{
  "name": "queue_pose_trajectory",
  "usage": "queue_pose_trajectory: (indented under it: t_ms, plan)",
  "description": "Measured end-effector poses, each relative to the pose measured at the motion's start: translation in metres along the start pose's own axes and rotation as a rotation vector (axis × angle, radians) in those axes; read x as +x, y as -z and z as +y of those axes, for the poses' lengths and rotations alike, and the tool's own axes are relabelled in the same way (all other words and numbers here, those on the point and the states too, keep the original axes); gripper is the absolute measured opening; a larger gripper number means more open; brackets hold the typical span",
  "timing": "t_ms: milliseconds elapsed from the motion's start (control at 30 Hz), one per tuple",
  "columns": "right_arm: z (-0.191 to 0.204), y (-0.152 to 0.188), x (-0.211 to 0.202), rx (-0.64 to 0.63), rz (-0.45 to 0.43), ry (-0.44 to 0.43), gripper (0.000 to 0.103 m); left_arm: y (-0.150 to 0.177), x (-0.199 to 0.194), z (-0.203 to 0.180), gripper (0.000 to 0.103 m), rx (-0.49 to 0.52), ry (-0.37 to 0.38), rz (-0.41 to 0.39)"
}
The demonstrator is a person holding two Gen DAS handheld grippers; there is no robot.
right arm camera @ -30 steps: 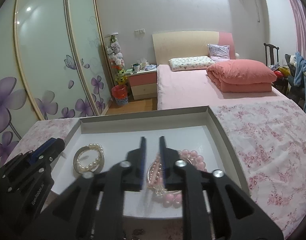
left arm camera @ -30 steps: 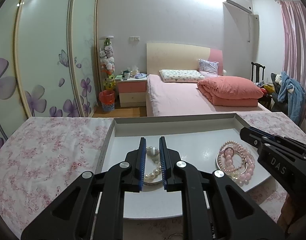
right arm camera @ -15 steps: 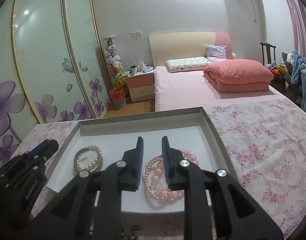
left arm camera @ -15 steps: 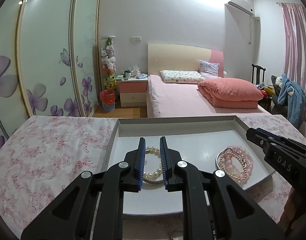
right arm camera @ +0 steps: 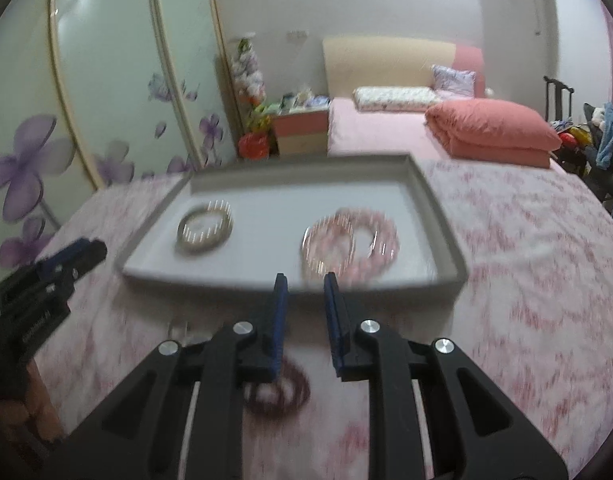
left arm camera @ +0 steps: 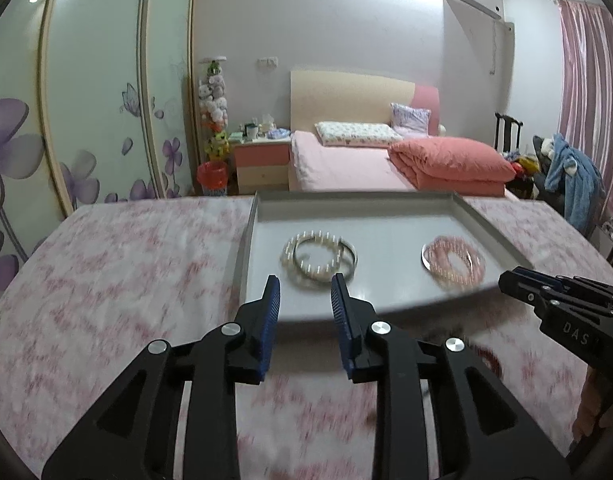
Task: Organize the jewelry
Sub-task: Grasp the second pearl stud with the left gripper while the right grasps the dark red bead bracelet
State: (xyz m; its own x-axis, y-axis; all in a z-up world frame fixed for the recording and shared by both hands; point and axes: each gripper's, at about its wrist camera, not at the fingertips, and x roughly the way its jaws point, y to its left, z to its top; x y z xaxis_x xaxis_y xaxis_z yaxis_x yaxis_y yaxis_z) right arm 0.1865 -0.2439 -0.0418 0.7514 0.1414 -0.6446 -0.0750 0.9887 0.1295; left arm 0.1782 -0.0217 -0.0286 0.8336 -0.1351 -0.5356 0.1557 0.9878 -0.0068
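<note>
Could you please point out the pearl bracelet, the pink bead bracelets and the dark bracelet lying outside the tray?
pearl bracelet (left arm camera: 319,258): left wrist view, front arc of its ring.
pink bead bracelets (right arm camera: 352,242): right wrist view, middle of the pile.
dark bracelet (right arm camera: 294,390): right wrist view, its right arc, on the floral cloth.

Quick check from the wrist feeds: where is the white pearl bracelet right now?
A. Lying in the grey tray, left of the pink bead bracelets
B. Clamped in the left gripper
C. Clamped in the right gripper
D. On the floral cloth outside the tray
A. The white pearl bracelet lies on the floor of the grey tray, left of the pink bead bracelets, and nothing sits between the left gripper fingers.
</note>
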Motion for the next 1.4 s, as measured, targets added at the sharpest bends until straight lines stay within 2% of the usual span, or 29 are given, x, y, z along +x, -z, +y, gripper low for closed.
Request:
queue_pose_trajectory:
  t_ms: [167,267,367,700,733,800,867,1067,1267,1400]
  plan:
    - [0.003,0.027,-0.006,-0.006,0.087,-0.035,0.020,0.020,-0.008,0.006,0.032,-0.006,0.012,0.064]
    - [0.007,0.037,-0.009,-0.008,0.119,-0.045,0.020,0.024,-0.011,0.008,0.032,-0.015,0.001,0.072]
    - [0.010,0.044,-0.008,-0.007,0.138,-0.049,0.026,0.026,-0.011,0.012,0.032,-0.026,-0.009,0.074]
    - [0.017,0.045,0.007,-0.038,0.175,-0.022,0.031,0.030,-0.006,0.012,0.032,-0.028,-0.016,0.092]
    - [0.019,0.046,0.008,-0.051,0.182,-0.013,0.030,0.030,-0.006,0.011,0.032,-0.028,-0.014,0.094]
    - [0.021,0.047,0.007,-0.077,0.182,0.013,0.016,0.029,-0.006,0.010,0.032,-0.028,-0.004,0.097]
    - [0.017,0.047,0.005,-0.069,0.183,0.022,0.012,0.029,-0.005,0.007,0.035,-0.026,0.008,0.103]
    - [-0.011,0.047,-0.001,0.009,0.170,0.093,0.011,0.032,-0.002,-0.007,0.037,0.004,0.068,0.142]
    - [-0.021,0.048,-0.004,0.037,0.167,0.102,0.011,0.040,0.009,-0.031,0.037,0.070,0.142,0.227]
    - [-0.022,0.049,-0.004,0.039,0.167,0.099,0.011,0.044,0.017,-0.041,0.037,0.100,0.134,0.274]
